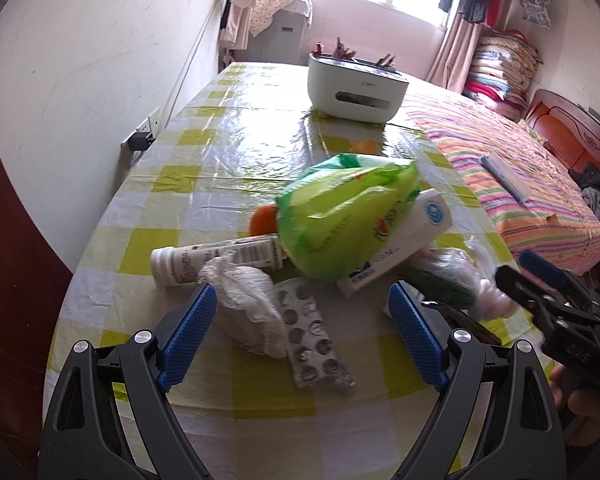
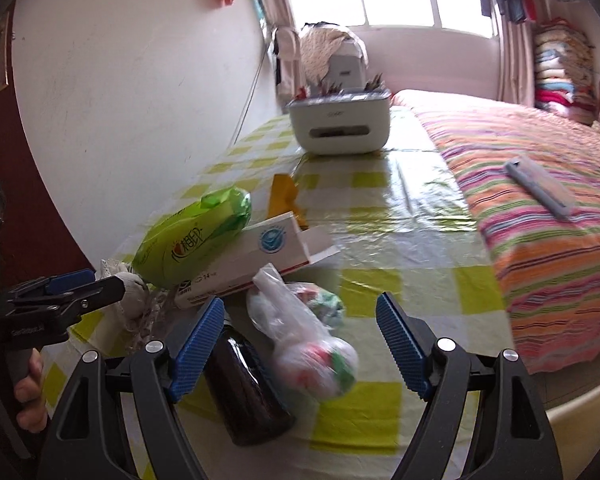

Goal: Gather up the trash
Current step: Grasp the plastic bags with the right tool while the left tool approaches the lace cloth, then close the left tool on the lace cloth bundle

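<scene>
Trash lies in a heap on the yellow-checked table (image 1: 228, 160). My left gripper (image 1: 302, 330) is open over a crumpled white tissue (image 1: 248, 308) and an empty blister pack (image 1: 316, 344). Beyond lie a white tube bottle (image 1: 216, 260), a green plastic packet (image 1: 344, 216) and a white carton (image 1: 412, 240). My right gripper (image 2: 300, 344) is open around a knotted clear plastic bag (image 2: 304, 332), with a dark brown bottle (image 2: 248, 388) lying by its left finger. The green packet (image 2: 192, 244) and the carton (image 2: 260, 260) lie just beyond.
A white tissue box holder (image 1: 356, 84) stands at the table's far end. A bed with a striped cover (image 2: 540, 208) runs along the table's right side, a grey flat object (image 2: 540, 188) on it. A wall (image 1: 100, 80) with a socket is at left.
</scene>
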Demonstrator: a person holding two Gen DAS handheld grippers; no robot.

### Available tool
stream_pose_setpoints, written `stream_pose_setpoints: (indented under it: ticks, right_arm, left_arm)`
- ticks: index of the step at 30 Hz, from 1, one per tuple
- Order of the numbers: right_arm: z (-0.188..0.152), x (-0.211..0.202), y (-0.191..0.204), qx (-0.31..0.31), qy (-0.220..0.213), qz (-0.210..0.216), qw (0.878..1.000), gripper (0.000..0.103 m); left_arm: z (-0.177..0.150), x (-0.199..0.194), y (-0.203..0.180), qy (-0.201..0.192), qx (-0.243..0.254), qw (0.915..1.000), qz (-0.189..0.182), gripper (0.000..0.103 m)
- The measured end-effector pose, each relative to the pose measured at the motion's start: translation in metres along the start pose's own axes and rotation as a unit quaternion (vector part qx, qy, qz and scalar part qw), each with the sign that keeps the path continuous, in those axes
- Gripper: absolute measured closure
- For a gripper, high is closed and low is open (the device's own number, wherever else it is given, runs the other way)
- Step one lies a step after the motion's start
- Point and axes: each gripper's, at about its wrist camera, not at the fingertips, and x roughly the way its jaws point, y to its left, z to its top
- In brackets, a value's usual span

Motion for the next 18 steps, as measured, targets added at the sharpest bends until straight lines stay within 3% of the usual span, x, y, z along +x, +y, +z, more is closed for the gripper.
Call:
stream_pose_setpoints:
  ticks: [9, 11, 12, 18]
  right_arm:
    - [0.005, 0.067, -0.003, 0.0, 0.108, -0.001, 0.994, 0.027]
    - [0.002, 0.071, -0.003, 0.003, 0.116, 0.008, 0.993, 0.028]
    - [0.001, 0.072, -0.002, 0.001, 0.12, 0.01, 0.993, 0.038]
    - [-0.002, 0.07, 0.009, -0.013, 0.118, 0.023, 0.993, 0.048]
  left_arm:
    - [0.004, 0.002, 0.042, 0.011, -0.047, 0.9988, 0.007, 0.016]
    - [0.003, 0.004, 0.05, 0.018, -0.058, 0.9981, 0.006, 0.016]
    - [0.002, 0.005, 0.053, 0.022, -0.063, 0.9978, 0.004, 0.016]
    - [-0.001, 0.016, 0.061, 0.042, -0.075, 0.9963, 0.002, 0.016]
